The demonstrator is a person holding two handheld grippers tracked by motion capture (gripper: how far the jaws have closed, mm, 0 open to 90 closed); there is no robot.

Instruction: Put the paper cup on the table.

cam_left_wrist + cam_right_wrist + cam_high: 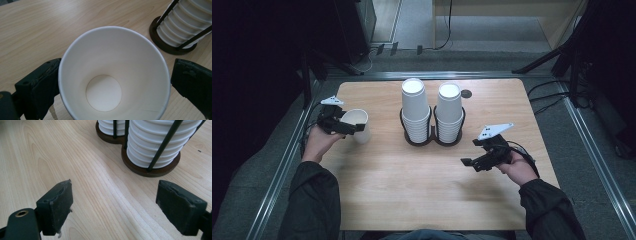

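White paper cup (357,125), upright, mouth up, near the left edge of the wooden table (422,190); set between the spread jaws of the left gripper (346,124), left jaw at the rim, right jaw just clear, not clamped. Right gripper (473,162) near the right edge, jaws wide, holding nothing. Two stacks of white cups (432,112) in a dark twin holder (432,141), mid-table toward the far edge.

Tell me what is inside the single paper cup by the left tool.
The paper cup stands upright on the table, and the left gripper view looks straight into it: bare white walls and a round bottom, nothing in it. The table under the cup is covered.
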